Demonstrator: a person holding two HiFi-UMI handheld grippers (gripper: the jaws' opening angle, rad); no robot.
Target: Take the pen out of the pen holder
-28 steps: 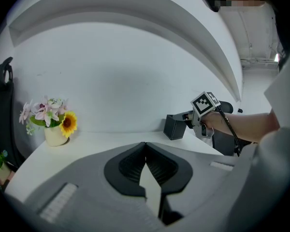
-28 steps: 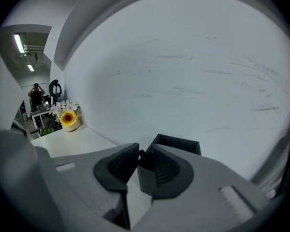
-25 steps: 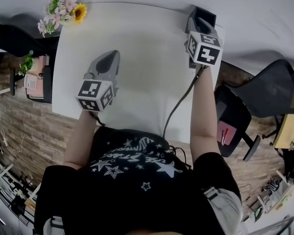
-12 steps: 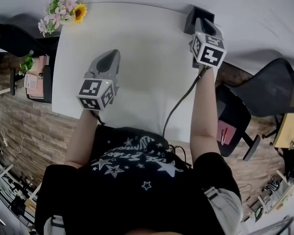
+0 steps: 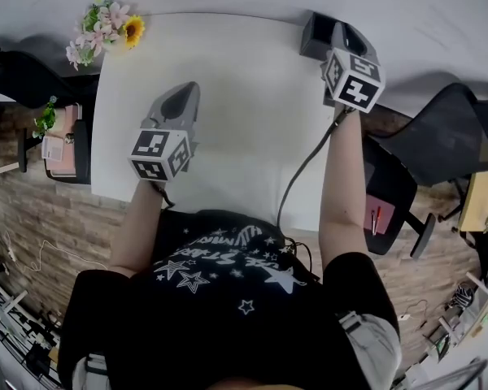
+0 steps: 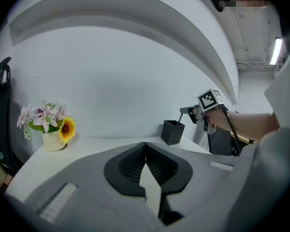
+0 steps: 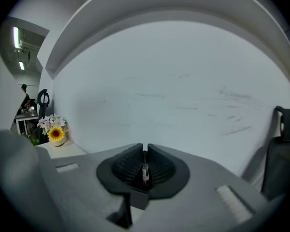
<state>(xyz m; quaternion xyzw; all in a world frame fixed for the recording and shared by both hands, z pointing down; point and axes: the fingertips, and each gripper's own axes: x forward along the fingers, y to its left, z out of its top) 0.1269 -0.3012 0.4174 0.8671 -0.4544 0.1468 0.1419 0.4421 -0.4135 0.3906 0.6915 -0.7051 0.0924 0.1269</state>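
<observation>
The head view hides the pen (image 7: 145,170) behind our right hand-held gripper (image 5: 342,32), whose jaws are closing on that one pen, above the single pen holder (image 5: 315,35) at the worktop's (image 5: 244,136) 1 o'clock corner. Our left hand-held gripper's (image 5: 181,97) jaws meet, empty.

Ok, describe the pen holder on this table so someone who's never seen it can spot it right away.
Start at the white table; the pen holder stands at its far right corner, close to the white wall, across from the flower pot at the far left corner. It is the only dark, square-sided open box on the tabletop.
</observation>
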